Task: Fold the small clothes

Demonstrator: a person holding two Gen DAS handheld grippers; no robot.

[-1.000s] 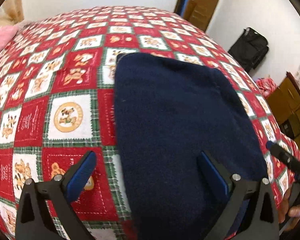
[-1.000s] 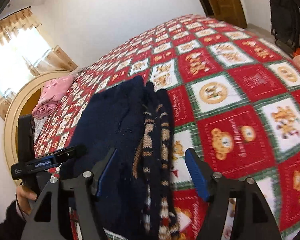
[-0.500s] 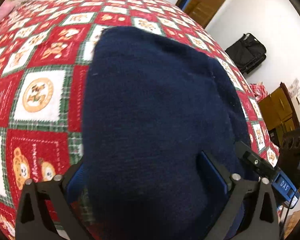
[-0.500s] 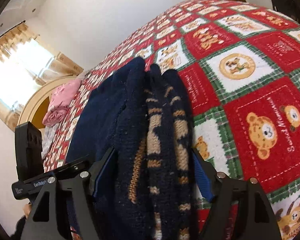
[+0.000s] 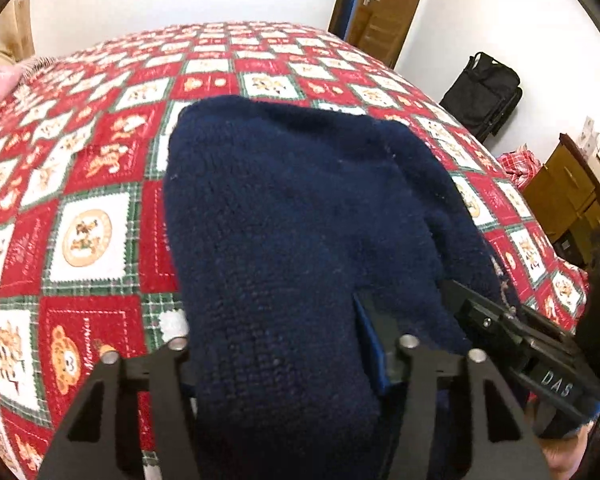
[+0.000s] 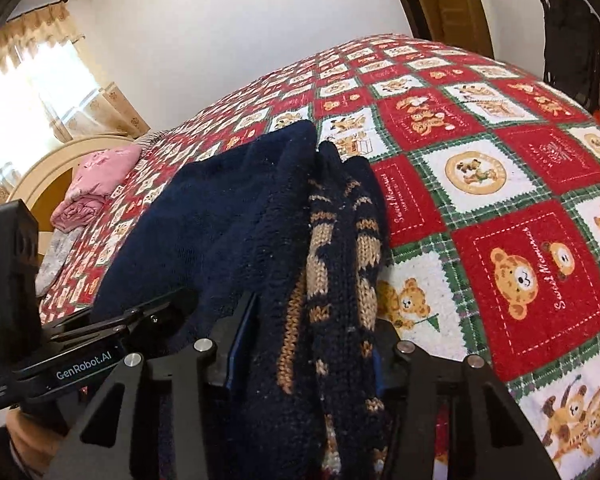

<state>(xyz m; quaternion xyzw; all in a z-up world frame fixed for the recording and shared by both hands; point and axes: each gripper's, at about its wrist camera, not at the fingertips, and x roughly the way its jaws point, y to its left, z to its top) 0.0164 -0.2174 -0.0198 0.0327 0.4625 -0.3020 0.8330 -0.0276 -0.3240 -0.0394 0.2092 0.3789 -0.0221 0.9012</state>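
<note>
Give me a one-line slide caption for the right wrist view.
Right gripper clamps the navy knit sweater at its tan-patterned edge, above the teddy-bear bedspread.

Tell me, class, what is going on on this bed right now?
A person is folding a small navy-blue knitted sweater on a red-and-white teddy-bear patchwork bedspread. The left hand-held gripper is shut on the plain navy side of its near edge, and the right hand-held gripper is shut on the side where a tan knitted pattern shows. The rest of the sweater lies on the bed. Folded pink clothes sit near the headboard.
</note>
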